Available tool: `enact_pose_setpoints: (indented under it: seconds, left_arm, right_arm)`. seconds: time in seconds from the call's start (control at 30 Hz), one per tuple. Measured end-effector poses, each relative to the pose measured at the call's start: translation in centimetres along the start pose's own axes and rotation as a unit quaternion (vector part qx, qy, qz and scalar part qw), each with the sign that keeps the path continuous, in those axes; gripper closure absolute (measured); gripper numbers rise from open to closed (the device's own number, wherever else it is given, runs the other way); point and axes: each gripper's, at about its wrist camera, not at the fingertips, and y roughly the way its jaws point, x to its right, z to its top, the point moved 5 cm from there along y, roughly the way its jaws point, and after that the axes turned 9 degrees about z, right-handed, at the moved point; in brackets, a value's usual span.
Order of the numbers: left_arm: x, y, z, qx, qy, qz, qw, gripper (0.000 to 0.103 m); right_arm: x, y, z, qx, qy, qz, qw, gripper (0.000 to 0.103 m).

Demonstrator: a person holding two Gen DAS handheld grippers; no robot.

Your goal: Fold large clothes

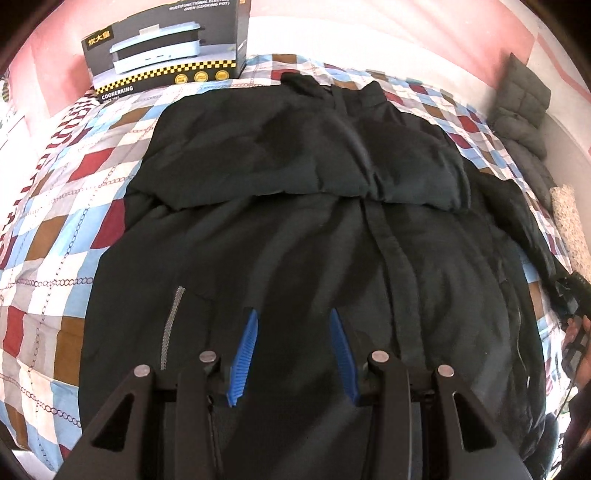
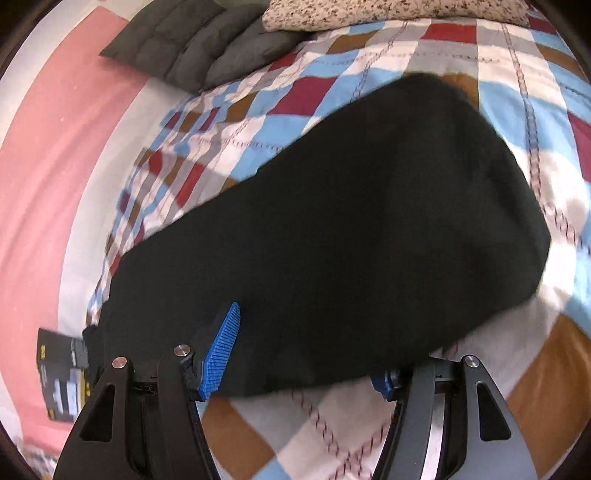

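Observation:
A large black padded jacket lies spread front up on a checked quilt, collar at the far end, with a fold across its chest. My left gripper hovers over the jacket's lower body beside a pocket zip; its blue pads stand apart with nothing pinched. At the right edge of the left wrist view, a hand holds the right gripper at the end of the sleeve. In the right wrist view, the black sleeve lies between the jaws of my right gripper. The left pad's face is bare. Fabric hides the right pad.
A cooker's cardboard box stands at the bed's far left corner. A grey quilted garment and a speckled pillow lie beyond the sleeve, near the pink and white wall. Bare quilt shows below the sleeve.

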Motion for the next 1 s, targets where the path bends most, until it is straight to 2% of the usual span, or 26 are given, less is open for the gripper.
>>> enact_pose_setpoints:
  seconds: [0.03, 0.07, 0.1, 0.13, 0.2, 0.4, 0.6, 0.77, 0.83, 1.0]
  left_arm:
    - [-0.1, 0.1, 0.0, -0.001, -0.002, 0.001, 1.0000, 0.060]
    - [-0.4, 0.3, 0.0, -0.002, -0.005, 0.001, 1.0000, 0.060]
    - [-0.6, 0.4, 0.0, -0.002, -0.007, 0.002, 1.0000, 0.060]
    - [-0.8, 0.4, 0.0, -0.002, -0.010, 0.002, 0.9999, 0.060]
    - [-1.2, 0.6, 0.0, -0.001, -0.017, 0.002, 0.9998, 0.060]
    - [-2.5, 0.6, 0.0, 0.002, -0.038, 0.000, 0.9993, 0.060]
    - [-4.6, 0.3, 0.2, 0.013, -0.060, 0.005, 0.9981, 0.060]
    - [-7.4, 0.5, 0.2, 0.019, -0.085, 0.015, 0.9960, 0.060]
    - [-8.4, 0.6, 0.2, 0.020, -0.096, 0.018, 0.9950, 0.060]
    - [-10.7, 1.3, -0.4, 0.017, -0.120, 0.019, 0.9925, 0.060]
  right_arm:
    - [-0.1, 0.1, 0.3, 0.000, -0.003, -0.008, 1.000, 0.041]
    - [-0.4, 0.1, 0.7, -0.001, -0.005, -0.019, 1.000, 0.053]
    - [-0.7, 0.1, 1.1, 0.001, -0.007, -0.026, 1.000, 0.075]
    - [-1.4, -0.2, 1.5, 0.004, -0.018, -0.030, 0.999, 0.083]
    - [-3.0, -1.1, 2.1, 0.013, -0.046, -0.032, 0.998, 0.089]
    - [-11.4, -4.9, 3.2, 0.044, -0.132, 0.017, 0.990, 0.090]
    - [-22.8, -7.5, 1.5, 0.047, -0.219, 0.102, 0.969, 0.091]
    - [-32.3, -7.5, -2.8, 0.015, -0.295, 0.170, 0.940, 0.091]
    - [-35.9, -6.8, -5.7, -0.008, -0.326, 0.192, 0.925, 0.091]
    - [-41.2, -2.9, -13.2, -0.075, -0.383, 0.212, 0.896, 0.091]
